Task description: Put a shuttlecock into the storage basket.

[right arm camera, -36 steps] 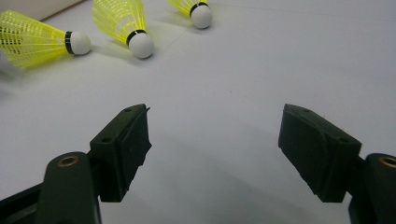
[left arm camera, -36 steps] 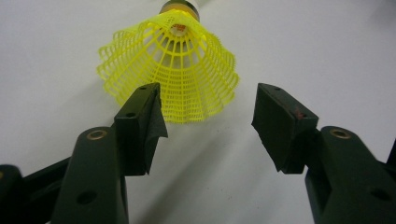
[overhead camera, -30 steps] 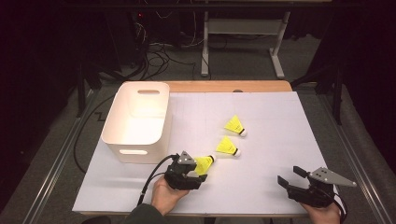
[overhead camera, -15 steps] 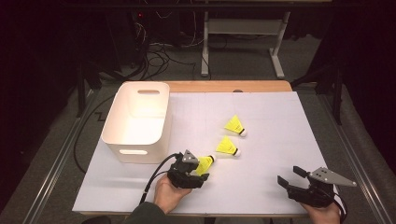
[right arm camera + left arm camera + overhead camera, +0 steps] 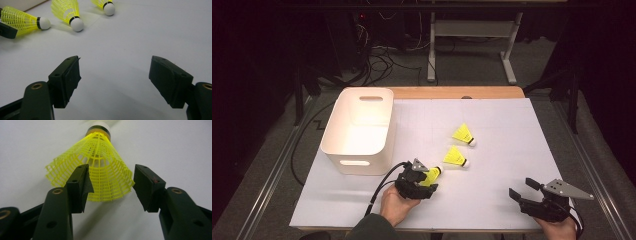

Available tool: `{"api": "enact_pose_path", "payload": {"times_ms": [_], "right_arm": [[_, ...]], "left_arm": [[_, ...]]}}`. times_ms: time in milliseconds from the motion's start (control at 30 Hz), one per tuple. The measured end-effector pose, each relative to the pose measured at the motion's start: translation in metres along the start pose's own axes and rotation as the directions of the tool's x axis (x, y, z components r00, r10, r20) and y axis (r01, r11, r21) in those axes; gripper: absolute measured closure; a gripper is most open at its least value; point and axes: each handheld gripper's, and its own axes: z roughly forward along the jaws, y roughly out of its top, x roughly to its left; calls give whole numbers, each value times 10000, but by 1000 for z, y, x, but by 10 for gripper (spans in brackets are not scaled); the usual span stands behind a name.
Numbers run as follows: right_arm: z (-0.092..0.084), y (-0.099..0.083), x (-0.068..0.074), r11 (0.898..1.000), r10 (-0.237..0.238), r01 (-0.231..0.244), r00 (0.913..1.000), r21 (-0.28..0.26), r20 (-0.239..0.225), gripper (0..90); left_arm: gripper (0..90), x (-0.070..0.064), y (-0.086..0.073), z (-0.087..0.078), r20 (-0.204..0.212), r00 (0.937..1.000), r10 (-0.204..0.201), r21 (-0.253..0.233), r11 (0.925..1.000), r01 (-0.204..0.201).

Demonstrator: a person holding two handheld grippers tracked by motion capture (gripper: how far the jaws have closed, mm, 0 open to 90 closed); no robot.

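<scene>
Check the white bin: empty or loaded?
Empty: the white bin shows bare floor inside; all three yellow shuttlecocks lie on the table.

Three shuttlecocks [image 5: 455,156] lie right of the bin [image 5: 357,131].

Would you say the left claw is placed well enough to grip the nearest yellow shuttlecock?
Probably yes: the left claw already straddles the skirt of the nearest shuttlecock; its jaws have been closing, with nothing else between them.

Yellow mesh shuttlecock [image 5: 100,167], white bin [image 5: 357,131]
</scene>
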Motion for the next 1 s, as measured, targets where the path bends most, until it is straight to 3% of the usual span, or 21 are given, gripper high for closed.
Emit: {"api": "enact_pose_path", "payload": {"times_ms": [733,1000], "right_arm": [[0,0,0,10000,33,-33,10000,50,-7,255],[0,0,0,10000,65,-65,10000,36,-41,255]], "left_arm": [[646,2,4,4,-134,9999,-49,205,9998,52],[724,-1,3,6,-204,9997,141,314,9994,-134]]}}
